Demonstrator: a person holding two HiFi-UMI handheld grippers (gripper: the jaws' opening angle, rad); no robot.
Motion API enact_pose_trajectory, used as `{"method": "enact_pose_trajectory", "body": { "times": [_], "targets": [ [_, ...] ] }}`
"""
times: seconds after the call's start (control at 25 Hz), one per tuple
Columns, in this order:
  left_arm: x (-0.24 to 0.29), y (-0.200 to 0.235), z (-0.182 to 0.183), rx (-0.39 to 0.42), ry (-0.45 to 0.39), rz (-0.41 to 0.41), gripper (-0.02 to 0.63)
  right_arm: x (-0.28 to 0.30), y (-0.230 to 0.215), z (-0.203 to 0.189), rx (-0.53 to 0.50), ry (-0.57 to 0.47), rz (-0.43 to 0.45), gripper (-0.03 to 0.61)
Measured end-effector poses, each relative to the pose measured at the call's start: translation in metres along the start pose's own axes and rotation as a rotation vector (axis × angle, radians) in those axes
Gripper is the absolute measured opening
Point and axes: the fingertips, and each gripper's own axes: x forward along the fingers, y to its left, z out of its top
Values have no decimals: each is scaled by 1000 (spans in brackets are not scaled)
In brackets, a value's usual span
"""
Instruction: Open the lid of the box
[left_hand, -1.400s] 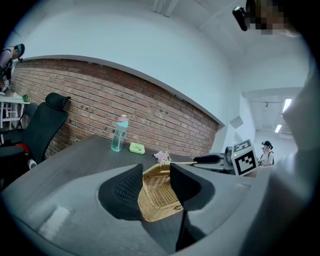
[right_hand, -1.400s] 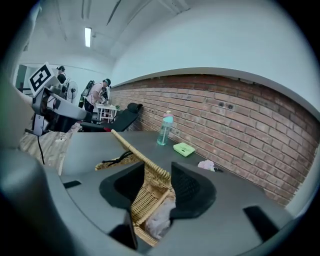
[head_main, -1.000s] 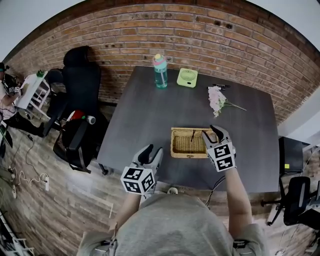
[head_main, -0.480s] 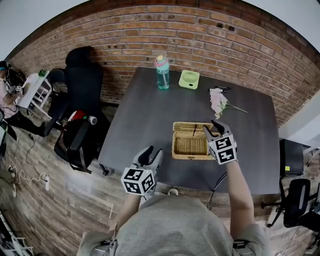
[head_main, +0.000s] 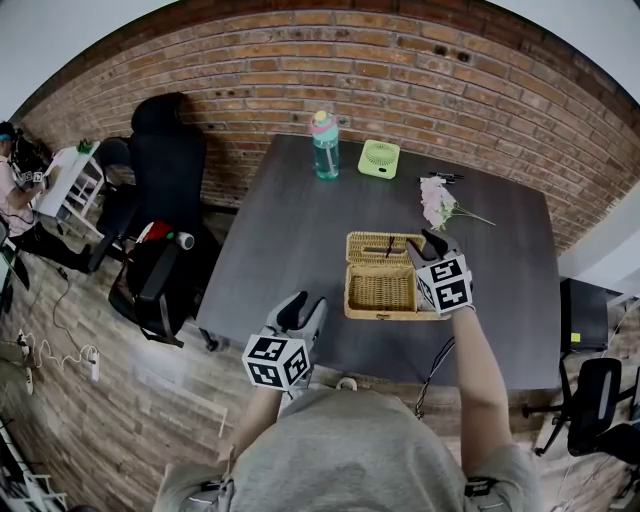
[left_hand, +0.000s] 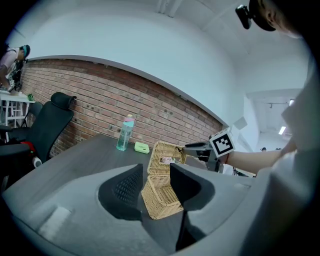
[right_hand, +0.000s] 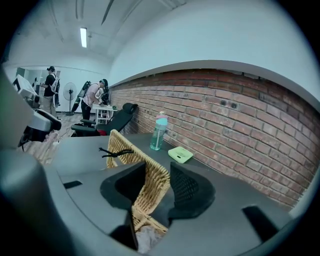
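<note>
A wicker box (head_main: 380, 290) sits near the front of the dark table (head_main: 290, 230). Its lid (head_main: 385, 247) stands raised at the box's far side, hinged along the back. My right gripper (head_main: 424, 246) is shut on the lid's right edge. In the right gripper view the woven lid (right_hand: 122, 147) runs between the jaws of that gripper (right_hand: 156, 182), and a black loop latch (right_hand: 115, 151) hangs on it. My left gripper (head_main: 305, 303) hovers at the table's front edge, open, with nothing in it. From the left gripper view the box (left_hand: 161, 195) lies beyond the left gripper (left_hand: 152, 177).
A teal bottle (head_main: 322, 143), a green fan (head_main: 377, 157), a pen (head_main: 440, 176) and pink flowers (head_main: 435, 200) lie along the table's back. A black office chair (head_main: 160, 160) stands left of the table and another chair (head_main: 590, 400) at the right.
My right gripper has moved toward the back of the table with the lid in it, and the lid has swung up further from the box. The left gripper has stayed in place.
</note>
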Motion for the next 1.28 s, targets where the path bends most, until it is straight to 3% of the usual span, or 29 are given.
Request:
{"method": "enact_pose_trajectory", "body": {
  "times": [1.28],
  "targets": [
    [14, 8, -5, -24, 22, 34, 166, 75, -34, -19, 172, 66, 36, 158]
  ]
}}
